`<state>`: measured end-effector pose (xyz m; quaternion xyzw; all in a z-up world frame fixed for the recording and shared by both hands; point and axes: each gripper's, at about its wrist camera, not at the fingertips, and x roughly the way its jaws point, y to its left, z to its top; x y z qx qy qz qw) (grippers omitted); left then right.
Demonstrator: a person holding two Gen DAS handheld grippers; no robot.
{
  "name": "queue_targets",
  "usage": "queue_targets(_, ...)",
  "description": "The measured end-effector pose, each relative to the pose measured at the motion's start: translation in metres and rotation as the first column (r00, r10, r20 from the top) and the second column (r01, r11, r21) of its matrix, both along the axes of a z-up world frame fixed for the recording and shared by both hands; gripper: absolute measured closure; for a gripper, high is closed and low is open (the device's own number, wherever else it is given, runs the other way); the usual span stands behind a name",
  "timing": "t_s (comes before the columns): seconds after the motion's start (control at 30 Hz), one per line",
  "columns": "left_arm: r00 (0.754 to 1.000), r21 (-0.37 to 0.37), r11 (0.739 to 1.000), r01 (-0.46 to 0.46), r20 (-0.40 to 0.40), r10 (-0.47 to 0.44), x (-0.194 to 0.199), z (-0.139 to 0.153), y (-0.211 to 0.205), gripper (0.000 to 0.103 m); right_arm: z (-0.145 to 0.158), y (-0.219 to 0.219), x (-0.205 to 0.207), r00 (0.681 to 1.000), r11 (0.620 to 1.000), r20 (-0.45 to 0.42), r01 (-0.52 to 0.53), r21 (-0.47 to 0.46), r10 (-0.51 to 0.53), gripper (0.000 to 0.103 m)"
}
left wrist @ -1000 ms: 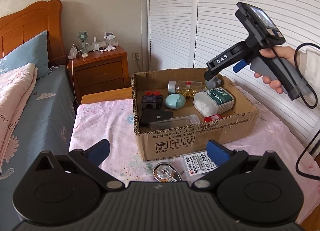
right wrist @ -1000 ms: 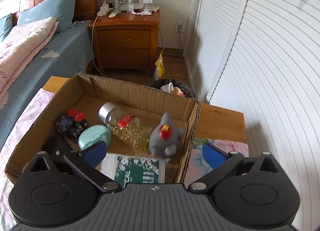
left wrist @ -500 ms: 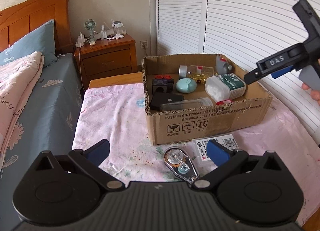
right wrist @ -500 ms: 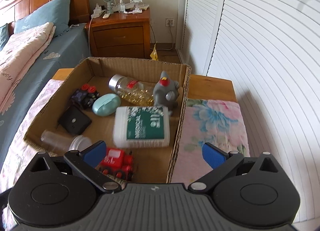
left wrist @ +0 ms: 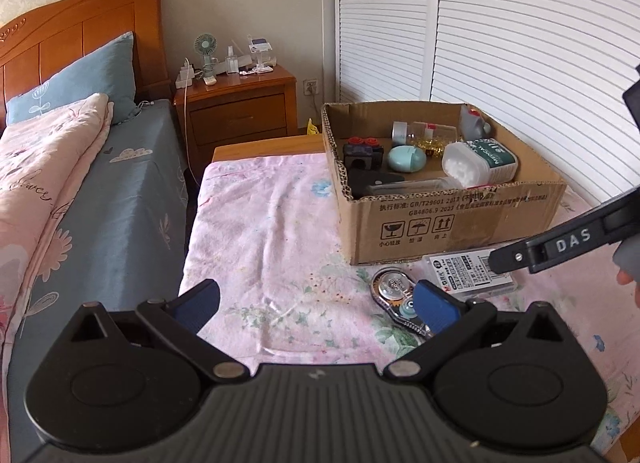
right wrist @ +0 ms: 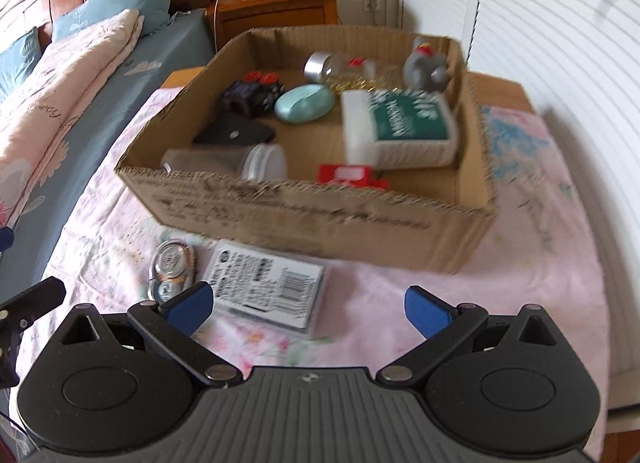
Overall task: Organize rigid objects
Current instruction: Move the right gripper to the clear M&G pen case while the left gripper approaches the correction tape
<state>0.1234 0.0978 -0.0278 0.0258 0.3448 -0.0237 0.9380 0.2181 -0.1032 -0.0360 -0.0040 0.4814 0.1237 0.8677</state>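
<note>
A cardboard box (left wrist: 452, 219) (right wrist: 304, 211) on the pink floral cloth holds several items: a white tub with a green label (right wrist: 400, 131), a teal oval case (right wrist: 305, 103), a grey toy (right wrist: 424, 67), a clear jar (right wrist: 224, 161) and a red toy (right wrist: 352, 177). In front of the box lie a correction tape dispenser (left wrist: 394, 291) (right wrist: 172, 263) and a flat labelled pack (left wrist: 468, 271) (right wrist: 266, 283). My left gripper (left wrist: 316, 305) is open, low over the cloth beside the dispenser. My right gripper (right wrist: 310, 309) is open above the pack, nothing between its fingers.
A bed with a blue sheet (left wrist: 100, 191) and pink quilt lies left of the table. A wooden nightstand (left wrist: 240, 103) with a small fan stands behind. White louvred doors (left wrist: 520, 43) run along the right. Bare pink cloth (left wrist: 272, 231) stretches left of the box.
My right gripper pulled back out of the box and down toward the front, now over the labelled pack. My left gripper drew back, so the box looks farther away.
</note>
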Motion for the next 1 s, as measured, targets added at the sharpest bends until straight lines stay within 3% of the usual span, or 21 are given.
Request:
queue_targets(0.23, 1.0, -0.008, 1.0, -0.018, -0.004, 0.018, -0.012, -0.002, 0.02, 0.001, -0.024, 0.038, -0.002, 0.998, 0.999, 0.038, 0.053, 0.003, -0.053, 0.0)
queue_targets(0.43, 1.0, -0.011, 1.0, -0.024, -0.017, 0.023, -0.018, -0.006, 0.027, 0.001, -0.043, 0.052, 0.004, 0.991, 0.991, 0.076, 0.118, -0.062, -0.113, 0.0)
queue_targets(0.53, 1.0, -0.015, 1.0, -0.011, -0.025, 0.01, -0.017, -0.008, 0.026, 0.001, -0.047, 0.053, 0.003, 0.992, 0.991, 0.095, 0.089, -0.096, -0.079, 0.0)
queue_targets(0.87, 0.996, 0.008, 0.997, 0.08, -0.048, -0.079, -0.002, -0.012, -0.002, 0.001, -0.045, 0.007, -0.004, 0.985, 0.978, 0.067, 0.169, -0.125, -0.162, 0.0)
queue_targets(1.0, 0.986, 0.006, 0.988, 0.153, -0.062, -0.153, 0.008, -0.018, -0.021, 0.001, -0.045, -0.013, -0.009, 0.988, 0.981, 0.059, 0.147, -0.125, -0.14, 0.0)
